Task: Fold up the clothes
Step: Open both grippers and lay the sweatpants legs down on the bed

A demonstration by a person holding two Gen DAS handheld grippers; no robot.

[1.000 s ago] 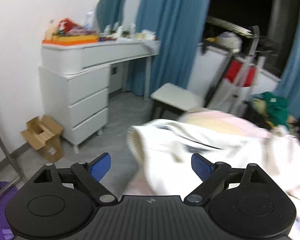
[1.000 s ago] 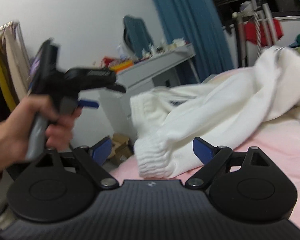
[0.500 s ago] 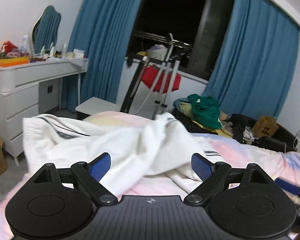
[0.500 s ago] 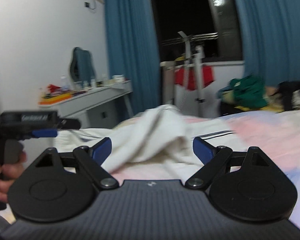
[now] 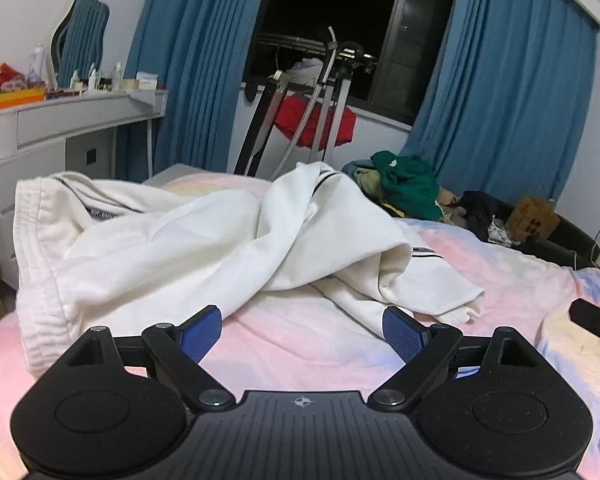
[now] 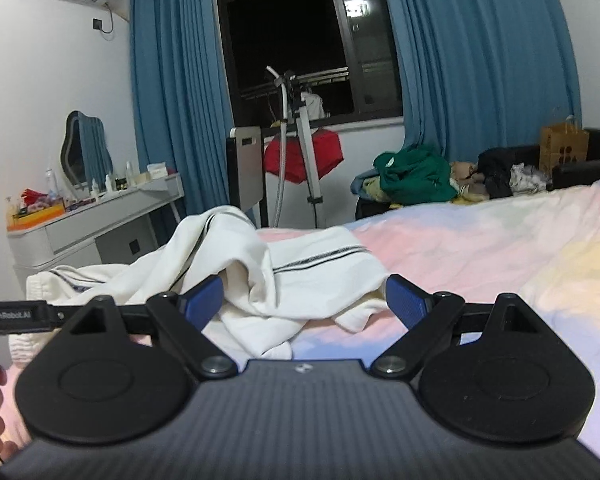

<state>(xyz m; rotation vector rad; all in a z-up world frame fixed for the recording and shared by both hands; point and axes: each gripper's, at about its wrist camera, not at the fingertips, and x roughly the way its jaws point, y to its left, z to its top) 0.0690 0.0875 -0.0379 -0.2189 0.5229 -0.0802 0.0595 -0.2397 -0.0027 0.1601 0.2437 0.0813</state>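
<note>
Both my left gripper [image 5: 302, 330] and right gripper [image 6: 305, 296] gape wide, empty, above the white garment [image 5: 228, 236] crumpled on the pink bedsheet [image 5: 320, 344]; folding unstarted, next: pinch edges, spread flat.

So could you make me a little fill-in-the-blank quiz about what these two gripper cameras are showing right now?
1. The white garment lies crumpled on the pink ____.
2. Both the left gripper and the right gripper have their jaws ____.
3. The curtains beside the dark window are ____.
4. On the drying rack hangs a ____ cloth.

Missing words: bed; open; blue; red
</note>
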